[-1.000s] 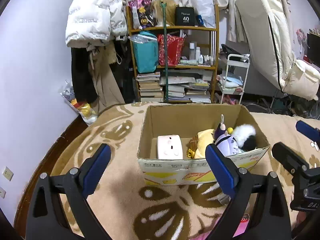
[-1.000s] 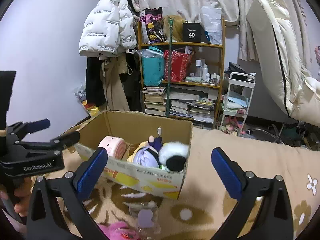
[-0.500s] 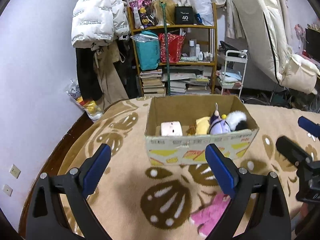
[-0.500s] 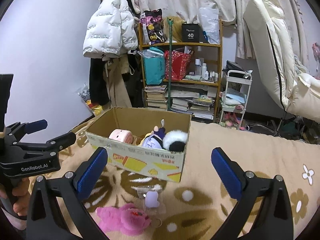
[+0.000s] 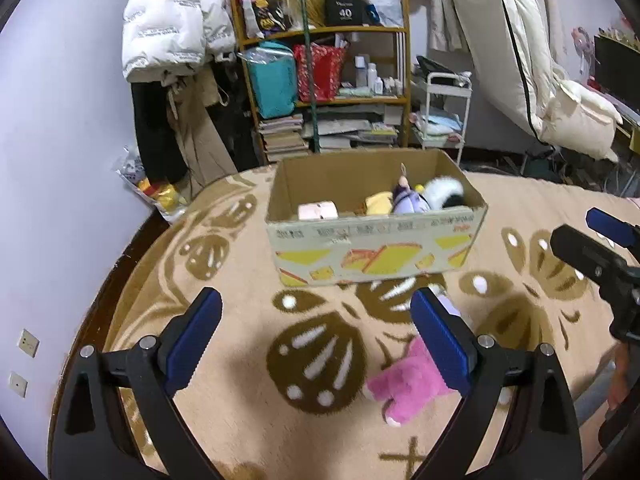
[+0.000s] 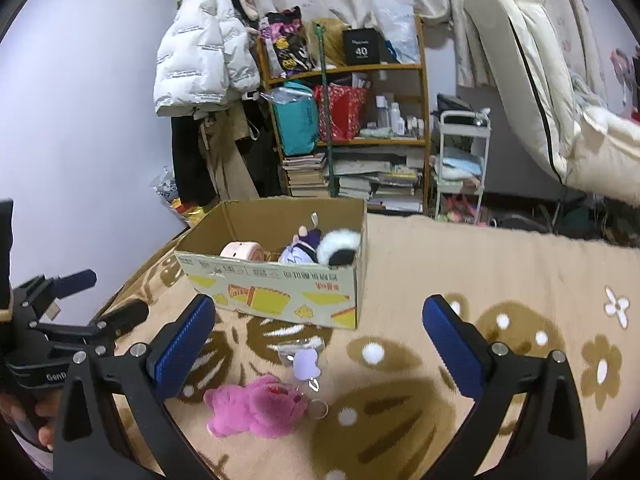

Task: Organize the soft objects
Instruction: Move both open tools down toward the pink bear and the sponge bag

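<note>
A cardboard box (image 5: 376,252) (image 6: 280,288) stands on the beige patterned rug. It holds several soft toys: a pink-white one (image 5: 318,211), a yellow one (image 5: 378,203), a purple doll (image 5: 408,200) (image 6: 298,248) and a black-and-white fluffy one (image 5: 444,194) (image 6: 340,246). A pink plush (image 5: 404,384) (image 6: 256,406) lies on the rug in front of the box, beside a small purple charm in a clear bag (image 6: 305,358). My left gripper (image 5: 316,340) is open and empty above the rug, left of the plush. My right gripper (image 6: 320,344) is open and empty, above the plush and charm.
A wooden shelf (image 5: 324,80) with bags, books and bottles stands behind the box. A white jacket (image 5: 172,28) hangs at the left, a white trolley (image 5: 444,120) and a cream mattress (image 5: 520,60) at the right. The rug's edge (image 5: 120,280) meets dark floor at left.
Both grippers have pulled back and risen away from the box. The pink plush and the bagged charm on the rug have come into view. Both stay open.
</note>
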The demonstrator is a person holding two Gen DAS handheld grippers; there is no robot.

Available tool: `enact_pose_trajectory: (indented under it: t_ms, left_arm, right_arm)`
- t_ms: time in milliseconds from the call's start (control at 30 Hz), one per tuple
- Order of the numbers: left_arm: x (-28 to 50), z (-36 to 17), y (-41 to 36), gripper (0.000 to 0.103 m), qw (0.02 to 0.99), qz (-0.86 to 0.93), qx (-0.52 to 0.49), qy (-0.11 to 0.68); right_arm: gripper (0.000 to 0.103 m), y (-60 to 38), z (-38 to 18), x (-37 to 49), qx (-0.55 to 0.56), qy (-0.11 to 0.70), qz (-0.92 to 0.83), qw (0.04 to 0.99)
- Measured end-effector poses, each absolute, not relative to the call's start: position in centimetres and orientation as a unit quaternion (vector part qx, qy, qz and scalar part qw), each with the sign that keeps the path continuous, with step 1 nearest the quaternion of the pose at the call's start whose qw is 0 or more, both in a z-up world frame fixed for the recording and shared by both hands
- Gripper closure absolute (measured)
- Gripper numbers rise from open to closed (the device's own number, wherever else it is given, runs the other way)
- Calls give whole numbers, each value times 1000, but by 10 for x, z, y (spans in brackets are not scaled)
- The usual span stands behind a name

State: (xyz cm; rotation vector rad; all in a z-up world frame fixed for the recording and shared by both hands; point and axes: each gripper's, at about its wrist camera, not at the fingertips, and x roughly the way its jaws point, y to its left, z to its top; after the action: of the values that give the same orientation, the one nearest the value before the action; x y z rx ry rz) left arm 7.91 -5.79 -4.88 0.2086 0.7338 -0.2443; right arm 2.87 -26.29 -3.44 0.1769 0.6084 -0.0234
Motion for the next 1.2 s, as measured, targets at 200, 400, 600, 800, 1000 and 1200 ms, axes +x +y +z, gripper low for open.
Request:
enact_pose_trajectory:
  t_ms: [200, 400, 600, 800, 1000, 1200]
  left_arm:
    - [82, -65, -68, 8, 906, -140, 110, 385]
    - [86, -82, -80, 8, 887, -173, 113, 414]
    - [87, -101, -97, 8, 864, -208, 123, 441]
    - [94, -121, -107, 8, 842, -222, 123, 476]
    - [104, -141, -115, 8, 808, -255, 112, 520]
    - [107, -162, -126, 8, 781, -267, 125, 550]
  right_arm:
    - [0, -267, -42, 32, 96, 314, -14, 944]
    - [0, -268, -59, 46, 103, 351, -3, 931]
    - [0, -273, -74, 57, 116, 384, -3, 916]
    - [0, -281, -91, 70, 136, 413, -1, 900]
    - [0, -287, -114, 84, 157, 442, -2, 883]
    - [0, -285, -128, 93, 160, 461, 1, 873]
